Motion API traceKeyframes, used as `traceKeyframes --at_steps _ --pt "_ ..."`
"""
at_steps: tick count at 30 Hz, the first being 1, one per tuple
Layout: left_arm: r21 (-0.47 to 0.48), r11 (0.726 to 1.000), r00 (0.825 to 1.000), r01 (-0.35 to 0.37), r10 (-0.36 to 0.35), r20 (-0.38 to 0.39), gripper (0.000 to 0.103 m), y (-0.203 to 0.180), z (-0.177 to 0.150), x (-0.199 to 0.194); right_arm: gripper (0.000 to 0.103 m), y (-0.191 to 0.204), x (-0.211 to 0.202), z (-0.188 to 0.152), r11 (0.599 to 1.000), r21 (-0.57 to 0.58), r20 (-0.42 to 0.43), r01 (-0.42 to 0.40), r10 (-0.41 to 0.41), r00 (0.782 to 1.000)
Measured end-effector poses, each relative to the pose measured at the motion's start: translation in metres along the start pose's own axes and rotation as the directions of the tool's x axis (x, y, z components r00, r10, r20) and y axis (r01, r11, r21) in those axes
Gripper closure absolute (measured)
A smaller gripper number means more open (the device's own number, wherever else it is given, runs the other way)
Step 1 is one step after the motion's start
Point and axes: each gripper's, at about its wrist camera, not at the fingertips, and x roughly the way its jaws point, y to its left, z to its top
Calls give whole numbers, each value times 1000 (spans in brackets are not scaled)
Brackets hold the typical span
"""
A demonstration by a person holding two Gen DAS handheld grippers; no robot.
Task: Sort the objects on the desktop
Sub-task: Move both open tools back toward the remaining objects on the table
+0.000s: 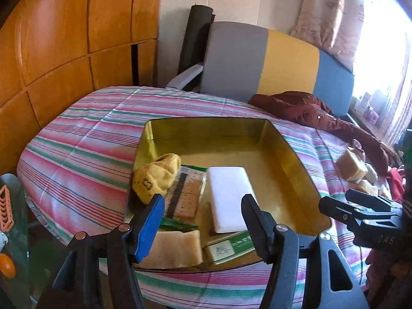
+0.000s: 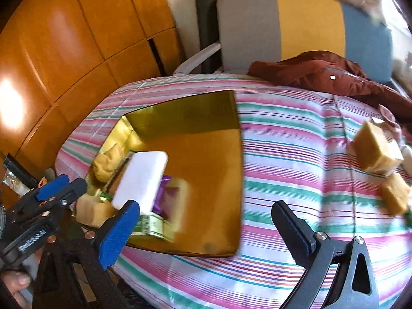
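Note:
A gold tin box point(image 1: 288, 152) point(image 2: 206, 154) lies open on the striped cloth. It holds a white block point(image 1: 228, 199) point(image 2: 141, 182), a yellow cloth point(image 1: 154, 180), a cracker pack point(image 1: 186, 198), a tan soap bar point(image 1: 177, 249) and a green-and-white carton point(image 1: 226, 248) point(image 2: 152, 228). My left gripper point(image 1: 203, 221) is open and empty at the box's near edge. My right gripper point(image 2: 208, 231) is open and empty over the box's near right corner. Two tan soap blocks point(image 2: 376, 149) point(image 2: 395, 193) lie on the cloth at the right.
A dark red jacket point(image 2: 322, 73) lies at the back of the striped table point(image 2: 296, 154). A grey, yellow and blue chair point(image 1: 270, 59) stands behind it. Orange wooden cabinets point(image 1: 64, 38) fill the left. The right gripper shows in the left wrist view point(image 1: 360, 211).

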Motion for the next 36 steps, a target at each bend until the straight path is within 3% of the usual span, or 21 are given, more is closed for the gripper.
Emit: traceKeyframes --at_steps 9,15,23,33,36 --pt "14 997 997 75 -75 -19 40 -20 2 7 0 -62 -15 -14 988 124 -5 92 -92 996" --pt "86 991 994 102 -99 -40 40 -50 1 10 0 -110 -27 -28 965 213 -24 152 -151 988" --pt "179 966 982 188 -180 -58 40 -92 1 8 0 -179 -59 -41 918 331 -40 217 -216 976" --pt "251 928 961 274 -254 -112 40 -137 -4 13 3 -295 -120 -50 799 533 -36 278 -307 951" --pt "263 920 956 292 -268 -123 40 -147 -4 13 14 -331 -129 -55 749 585 -65 311 -339 938"
